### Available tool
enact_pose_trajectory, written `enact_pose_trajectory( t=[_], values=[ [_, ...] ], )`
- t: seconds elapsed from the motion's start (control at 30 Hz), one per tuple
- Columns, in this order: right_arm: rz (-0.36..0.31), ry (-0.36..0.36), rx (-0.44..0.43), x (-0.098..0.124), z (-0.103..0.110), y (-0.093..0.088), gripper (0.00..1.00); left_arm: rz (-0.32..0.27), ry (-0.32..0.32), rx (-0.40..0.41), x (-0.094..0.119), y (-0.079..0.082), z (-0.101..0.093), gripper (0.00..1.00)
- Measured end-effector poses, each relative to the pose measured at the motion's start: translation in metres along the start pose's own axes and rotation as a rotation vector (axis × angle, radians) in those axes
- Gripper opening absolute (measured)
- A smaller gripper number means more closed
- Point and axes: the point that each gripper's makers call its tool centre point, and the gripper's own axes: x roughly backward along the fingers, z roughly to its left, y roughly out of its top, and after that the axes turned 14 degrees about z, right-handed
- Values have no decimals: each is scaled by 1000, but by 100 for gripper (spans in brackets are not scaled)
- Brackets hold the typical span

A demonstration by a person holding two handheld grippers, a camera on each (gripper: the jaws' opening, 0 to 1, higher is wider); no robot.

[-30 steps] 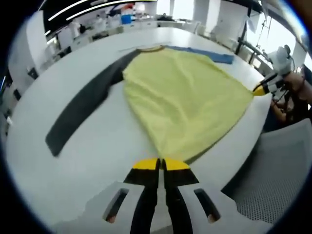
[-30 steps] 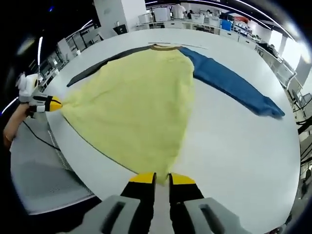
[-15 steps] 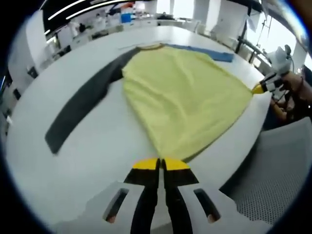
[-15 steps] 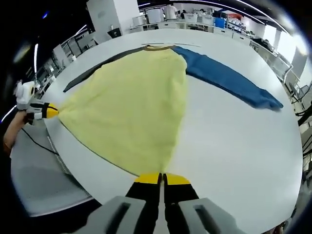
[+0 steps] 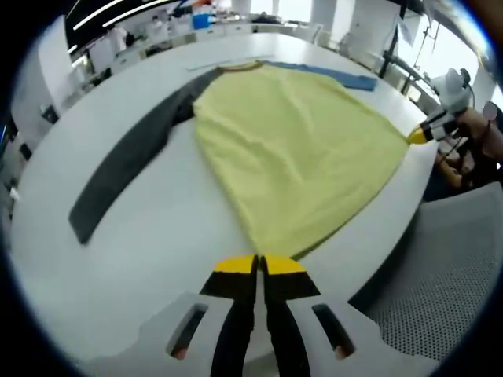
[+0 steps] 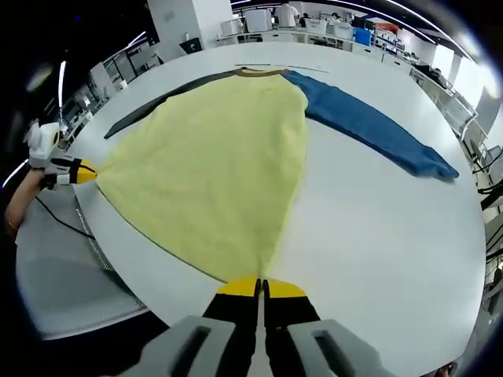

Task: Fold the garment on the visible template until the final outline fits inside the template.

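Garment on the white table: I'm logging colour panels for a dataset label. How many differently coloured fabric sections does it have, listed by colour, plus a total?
Yellow fabric body: 1
Blue fabric sleeve: 1
Dark grey fabric sleeve: 1
Total: 3 sections, one garment, on the white table.

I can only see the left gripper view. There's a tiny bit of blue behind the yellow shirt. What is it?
Observer: The right gripper view shows it is a long blue sleeve, lying stretched out flat on the white table.
Operator: Is the other gripper really pinching the shirt?
Observer: Yes. Seen up close, the right gripper has its jaws shut on a bottom corner of the yellow shirt.
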Motion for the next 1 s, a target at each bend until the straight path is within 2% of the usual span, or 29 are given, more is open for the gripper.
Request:
enact_pose_trajectory(
  t=[0.37,0.47,0.57,0.63,0.7,0.8,0.83,0.9,0.97,1.0],
  values=[
    [1,1,0,0,1,1,0,-7,-18,30,-2,-2,0,0],
    [-19,14,-24,5,2,3,1,-14,-27,43,1,-3,0,2],
    [-51,27,-44,14,2,9,7,-50,-32,75,6,0,2,13],
    [-72,-1,-53,20,-5,13,13,-80,-19,95,12,4,4,18],
    [-99,-25,-55,26,-11,19,20,-99,-5,67,16,6,4,23],
    [-127,-46,-86,31,-22,25,30,-121,17,77,22,9,9,32],
    [-133,-51,-92,32,-25,26,35,-154,19,110,25,13,11,36],
    [-147,-58,-113,35,-31,29,45,-180,4,142,29,17,12,44],
    [-162,-50,-131,38,-35,31,51,-199,15,182,34,19,16,54],
    [-167,-48,-141,39,-37,32,53,-202,17,177,36,20,17,56]
  ],
)
